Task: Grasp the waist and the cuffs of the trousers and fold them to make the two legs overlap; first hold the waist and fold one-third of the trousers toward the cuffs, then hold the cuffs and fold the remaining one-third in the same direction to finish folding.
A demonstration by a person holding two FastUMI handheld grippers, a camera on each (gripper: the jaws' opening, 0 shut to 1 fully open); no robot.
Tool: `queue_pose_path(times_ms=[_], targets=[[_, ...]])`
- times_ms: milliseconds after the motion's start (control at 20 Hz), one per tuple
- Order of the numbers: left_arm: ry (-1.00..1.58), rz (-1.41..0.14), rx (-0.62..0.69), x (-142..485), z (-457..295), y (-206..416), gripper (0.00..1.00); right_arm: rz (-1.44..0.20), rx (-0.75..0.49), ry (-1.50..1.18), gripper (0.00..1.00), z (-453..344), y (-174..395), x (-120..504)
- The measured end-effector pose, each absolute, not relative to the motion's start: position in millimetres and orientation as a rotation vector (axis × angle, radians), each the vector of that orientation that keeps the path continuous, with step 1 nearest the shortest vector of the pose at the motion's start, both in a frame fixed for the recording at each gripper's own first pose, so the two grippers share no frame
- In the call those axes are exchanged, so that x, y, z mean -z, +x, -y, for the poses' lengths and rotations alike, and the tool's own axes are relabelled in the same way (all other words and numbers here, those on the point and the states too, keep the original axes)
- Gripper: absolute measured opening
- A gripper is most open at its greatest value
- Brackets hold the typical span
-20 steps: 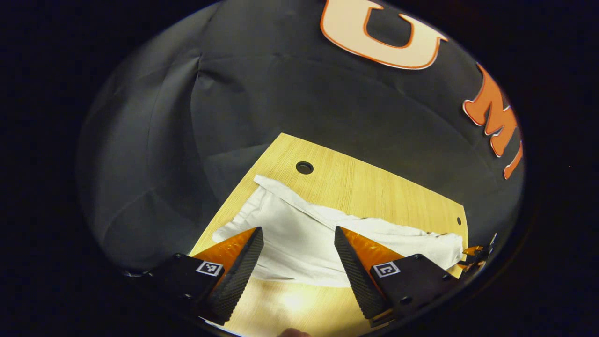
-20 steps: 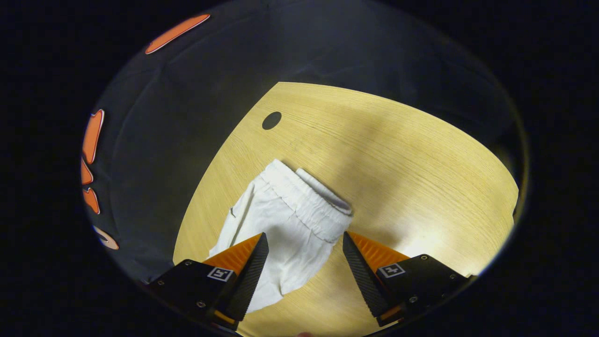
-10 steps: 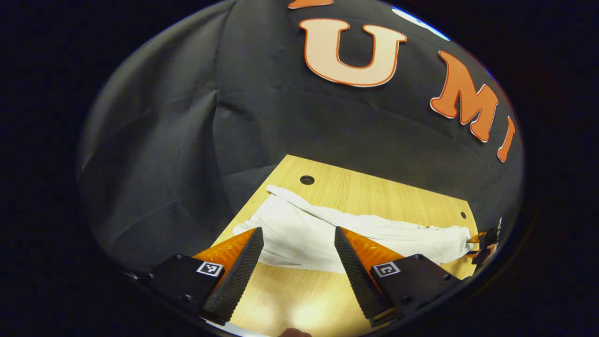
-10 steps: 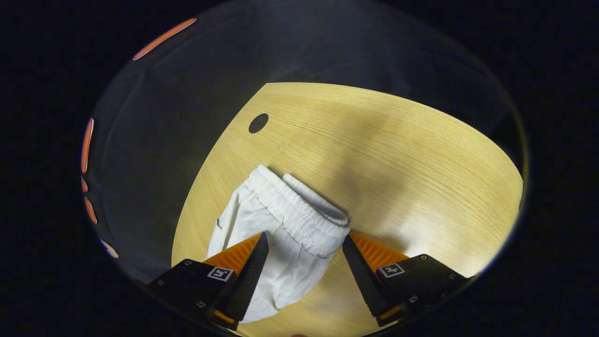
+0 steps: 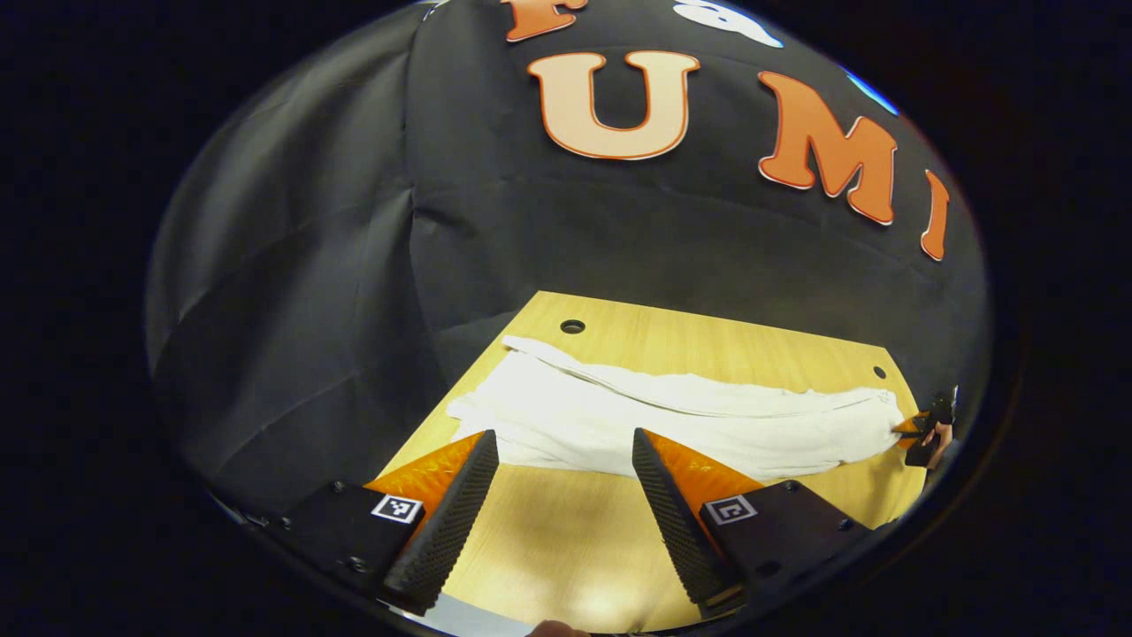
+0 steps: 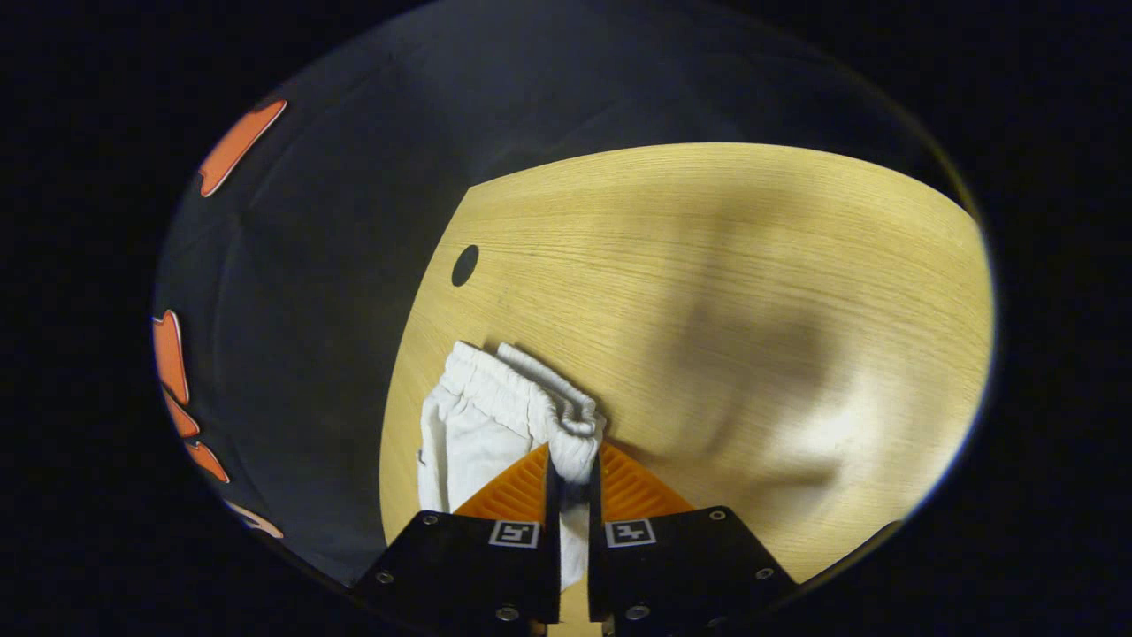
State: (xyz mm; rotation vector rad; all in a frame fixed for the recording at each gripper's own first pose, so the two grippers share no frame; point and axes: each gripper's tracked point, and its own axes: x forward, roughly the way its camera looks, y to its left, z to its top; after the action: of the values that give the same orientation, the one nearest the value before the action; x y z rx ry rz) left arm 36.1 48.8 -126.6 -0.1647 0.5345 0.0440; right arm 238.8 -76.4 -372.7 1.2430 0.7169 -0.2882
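Observation:
White trousers [image 5: 672, 425] lie stretched left to right across the wooden table [image 5: 566, 540], legs side by side. My left gripper [image 5: 559, 440] is open, hovering over the near edge of the cuff end with nothing between its fingers. At the far right of the left gripper view, the right gripper [image 5: 920, 431] holds the waist end. In the right gripper view the right gripper [image 6: 570, 460] is shut on the gathered elastic waistband [image 6: 495, 389], cloth bunched between the fingertips. The rest of the trousers [image 6: 460, 451] runs down under its left finger.
The table has a round cable hole near each back corner [image 5: 572, 326] [image 5: 880, 372]; one hole [image 6: 464, 265] lies beyond the waistband. Bare wood [image 6: 752, 310] spreads to the right of the waist. Black cloth walls close the table's back and left side.
My right gripper has gone from open around the waistband to shut on it, bunching the cloth. My left gripper has drawn back and tilted up, still open; the trousers look more stretched out.

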Motion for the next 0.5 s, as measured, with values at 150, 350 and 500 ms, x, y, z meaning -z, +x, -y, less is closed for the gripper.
queue_pose_path(times_ms=[150,350,500], targets=[[-0.129,-0.527,-0.017,128.6,-24.4,31.8,1.00,-0.674,0.243,1.240,0.11,87.2,234.7,358.4],[-0.139,-0.535,0.039,131.0,-16.1,29.2,1.00,-0.582,0.196,1.257,0.11,87.7,237.2,359.8],[-0.152,-0.545,0.075,136.8,-14.6,39.1,1.00,-0.516,0.168,1.275,0.11,87.2,238.9,359.7]])
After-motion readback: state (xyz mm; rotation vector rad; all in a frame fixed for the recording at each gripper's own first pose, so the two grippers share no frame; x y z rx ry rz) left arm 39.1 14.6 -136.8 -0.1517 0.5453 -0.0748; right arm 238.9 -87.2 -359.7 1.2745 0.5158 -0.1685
